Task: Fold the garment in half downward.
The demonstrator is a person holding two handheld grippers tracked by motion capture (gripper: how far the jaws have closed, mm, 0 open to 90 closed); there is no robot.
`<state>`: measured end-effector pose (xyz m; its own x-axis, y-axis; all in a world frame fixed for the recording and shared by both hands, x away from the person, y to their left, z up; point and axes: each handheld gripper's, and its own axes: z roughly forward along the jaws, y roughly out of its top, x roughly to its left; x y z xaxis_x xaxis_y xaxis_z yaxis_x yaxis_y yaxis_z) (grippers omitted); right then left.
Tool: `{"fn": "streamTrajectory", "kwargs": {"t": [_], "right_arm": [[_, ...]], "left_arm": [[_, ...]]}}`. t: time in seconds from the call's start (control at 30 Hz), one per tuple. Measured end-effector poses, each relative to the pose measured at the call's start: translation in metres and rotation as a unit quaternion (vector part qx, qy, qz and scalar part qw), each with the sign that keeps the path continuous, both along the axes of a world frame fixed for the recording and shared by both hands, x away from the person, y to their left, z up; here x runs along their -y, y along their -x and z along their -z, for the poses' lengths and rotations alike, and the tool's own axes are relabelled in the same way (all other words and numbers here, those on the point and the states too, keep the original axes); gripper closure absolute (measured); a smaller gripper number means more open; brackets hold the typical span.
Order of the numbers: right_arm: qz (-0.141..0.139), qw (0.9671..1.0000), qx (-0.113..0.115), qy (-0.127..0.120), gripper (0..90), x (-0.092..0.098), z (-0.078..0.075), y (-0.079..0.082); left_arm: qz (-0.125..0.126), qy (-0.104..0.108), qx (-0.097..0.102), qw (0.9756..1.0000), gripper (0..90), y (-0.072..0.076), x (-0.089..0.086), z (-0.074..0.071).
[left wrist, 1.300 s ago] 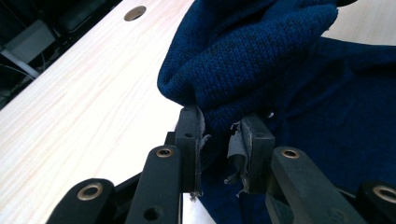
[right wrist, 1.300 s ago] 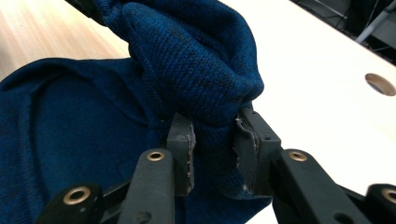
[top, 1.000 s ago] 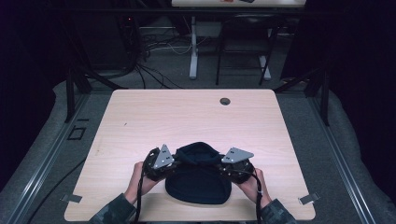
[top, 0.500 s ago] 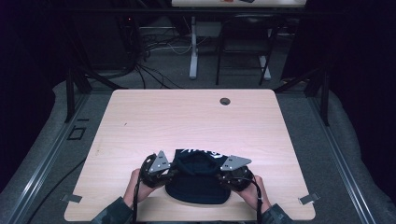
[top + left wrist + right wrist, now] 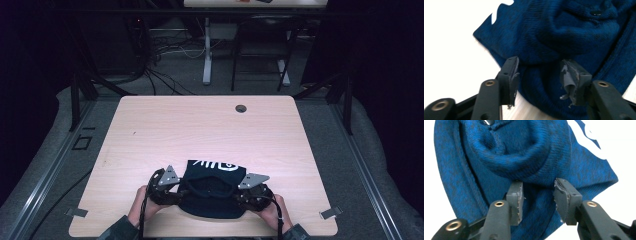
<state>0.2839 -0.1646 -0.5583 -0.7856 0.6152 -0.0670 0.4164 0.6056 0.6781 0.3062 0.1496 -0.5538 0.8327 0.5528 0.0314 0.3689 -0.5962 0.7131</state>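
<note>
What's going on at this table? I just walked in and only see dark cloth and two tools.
A person is working on a dark blue knit garment with white print, lying bunched near their edge of the table. The left hand-held gripper and the right hand-held gripper sit at either side of it. Both have just been opening; the jaws stand apart with a fold of fabric between them, pads not pressing. It looks like the garment has just been let go.

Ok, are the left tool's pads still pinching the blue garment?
Apart. In the left gripper view the left tool has just been opening; its pads stand clear beside the garment's fold.
</note>
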Motion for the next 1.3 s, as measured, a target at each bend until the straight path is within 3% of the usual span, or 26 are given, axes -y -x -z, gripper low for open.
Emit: {"fn": "streamTrajectory", "kwargs": {"t": [0.27, 0.5, 0.7, 0.8, 0.93, 1.1, 1.3], "right_arm": [[0.018, 0.9997, -0.014, 0.001, 53.2, 0.011, 0.001, 0.004], [0.048, 0.9982, -0.003, -0.037, 51.7, 0.025, -0.013, 0.007], [0.073, 0.9942, 0.015, -0.078, 49.6, 0.025, -0.033, -0.010], [0.076, 0.9927, 0.018, -0.091, 49.0, 0.017, -0.040, -0.022], [0.067, 0.9927, 0.003, -0.100, 47.9, -0.001, -0.039, -0.038], [0.044, 0.9963, -0.018, -0.071, 46.8, -0.018, -0.028, -0.038], [0.037, 0.9966, -0.049, -0.055, 41.1, -0.018, -0.014, -0.034]], "left_arm": [[-0.018, 0.013, 0.005, 0.9997, 41.1, 0.007, -0.016, -0.011], [-0.052, 0.030, 0.022, 0.9979, 40.5, 0.000, -0.027, -0.020], [-0.077, 0.052, 0.039, 0.9949, 39.1, -0.019, -0.021, -0.028], [-0.077, 0.054, 0.041, 0.9947, 38.0, -0.027, -0.012, -0.027], [-0.059, 0.046, 0.028, 0.9968, 36.4, -0.034, 0.004, -0.019], [-0.033, 0.028, 0.013, 0.9990, 35.4, -0.030, 0.015, -0.009], [-0.018, 0.010, -0.001, 0.9998, 32.2, -0.021, 0.020, 0.004]]}}
